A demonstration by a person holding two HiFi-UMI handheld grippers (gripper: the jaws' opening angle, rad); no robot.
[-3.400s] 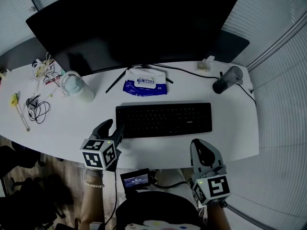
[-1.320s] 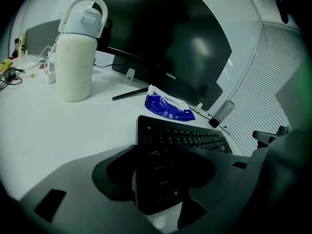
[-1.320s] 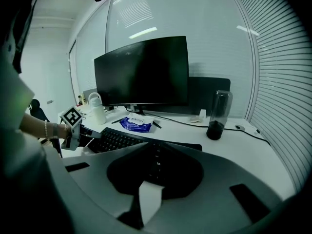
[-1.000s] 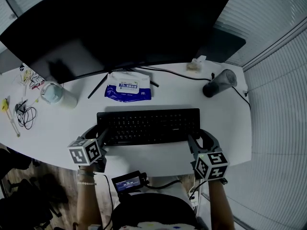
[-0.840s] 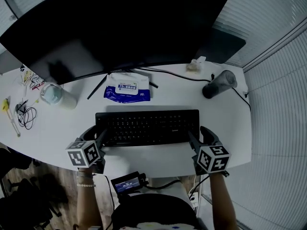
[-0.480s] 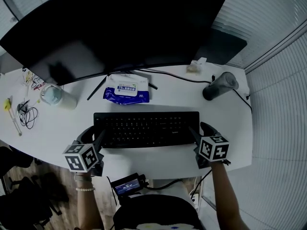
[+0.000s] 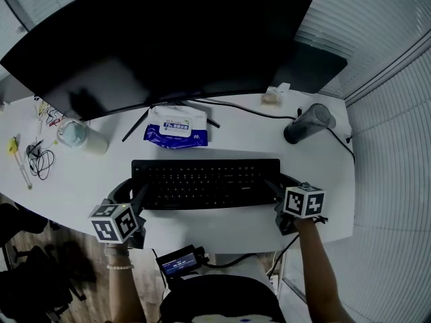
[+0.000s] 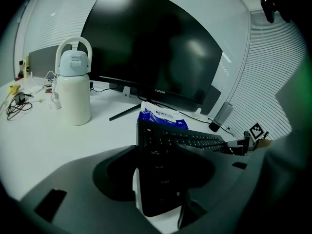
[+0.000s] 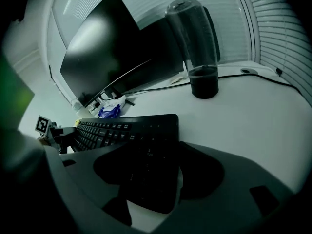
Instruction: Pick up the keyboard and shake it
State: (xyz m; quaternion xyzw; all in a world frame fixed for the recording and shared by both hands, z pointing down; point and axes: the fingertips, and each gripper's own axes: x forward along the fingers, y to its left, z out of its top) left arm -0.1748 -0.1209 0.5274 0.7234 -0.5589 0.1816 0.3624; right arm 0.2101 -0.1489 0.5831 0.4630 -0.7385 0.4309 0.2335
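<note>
The black keyboard (image 7: 205,180) lies flat on the white desk (image 7: 222,224), in front of the monitor. My left gripper (image 7: 133,188) straddles its left end. In the left gripper view the keyboard (image 8: 165,150) sits between the jaws, with a strip of desk showing beside one jaw. My right gripper (image 7: 281,184) straddles the right end. Its jaws are opening, and the keyboard's end (image 9: 126,130) lies between them without being pressed.
A large dark monitor (image 7: 155,39) stands behind the keyboard, with a blue wipes pack (image 7: 176,126) at its foot. A white bottle (image 7: 81,136) and loose cables (image 7: 34,157) are at the left. A dark tumbler (image 7: 306,123) and a cable are at the right.
Both grippers have come from the desk's front edge to the keyboard's two ends. Over the last second the right gripper has shifted slightly right. The keyboard stays on the desk.
</note>
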